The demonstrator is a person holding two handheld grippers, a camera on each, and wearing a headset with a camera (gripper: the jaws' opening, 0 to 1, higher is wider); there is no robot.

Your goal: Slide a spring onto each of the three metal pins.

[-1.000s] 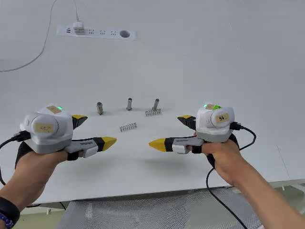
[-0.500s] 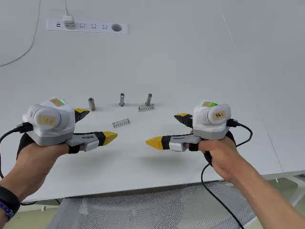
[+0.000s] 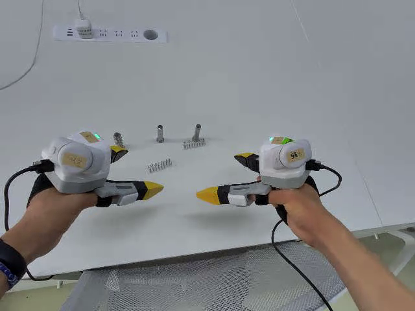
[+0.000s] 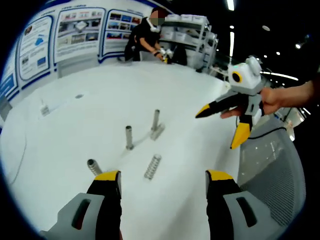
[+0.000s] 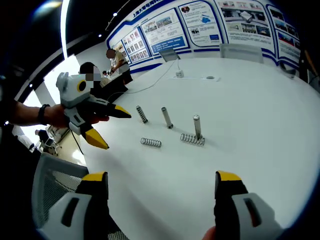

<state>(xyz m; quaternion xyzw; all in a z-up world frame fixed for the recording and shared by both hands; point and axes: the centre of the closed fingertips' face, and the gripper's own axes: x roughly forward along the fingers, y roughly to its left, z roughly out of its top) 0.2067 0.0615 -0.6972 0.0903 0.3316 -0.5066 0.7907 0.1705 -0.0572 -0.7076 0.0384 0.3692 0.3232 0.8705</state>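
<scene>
Three metal pins stand in a row on the white table (image 3: pixel 259 84). The left pin (image 3: pixel 118 138) (image 4: pixel 94 166) (image 5: pixel 141 114) carries a spring. The middle pin (image 3: pixel 160 133) (image 4: pixel 129 137) (image 5: pixel 166 117) is bare, and so is the right pin (image 3: pixel 196 133) (image 4: pixel 156 120) (image 5: pixel 197 126). One loose spring (image 3: pixel 193 143) (image 4: pixel 158 131) (image 5: pixel 192 139) lies at the right pin's foot. Another loose spring (image 3: pixel 159 165) (image 4: pixel 153 166) (image 5: pixel 150 142) lies nearer me. My left gripper (image 3: pixel 137 171) (image 4: pixel 163 175) (image 5: pixel 114 130) is open, just left of that spring. My right gripper (image 3: pixel 224 175) (image 5: pixel 162 176) (image 4: pixel 217 130) is open to its right. Neither holds anything.
A power strip (image 3: pixel 109 34) with a plug and a cable lies at the table's far left. A mesh surface (image 3: pixel 194 278) lies below the table's front edge. People stand at another bench (image 4: pixel 150 37) in the background.
The head camera has shifted, so the pins sit higher and further left in the picture. Both grippers stay open above the front of the table. The springs and pins have not moved.
</scene>
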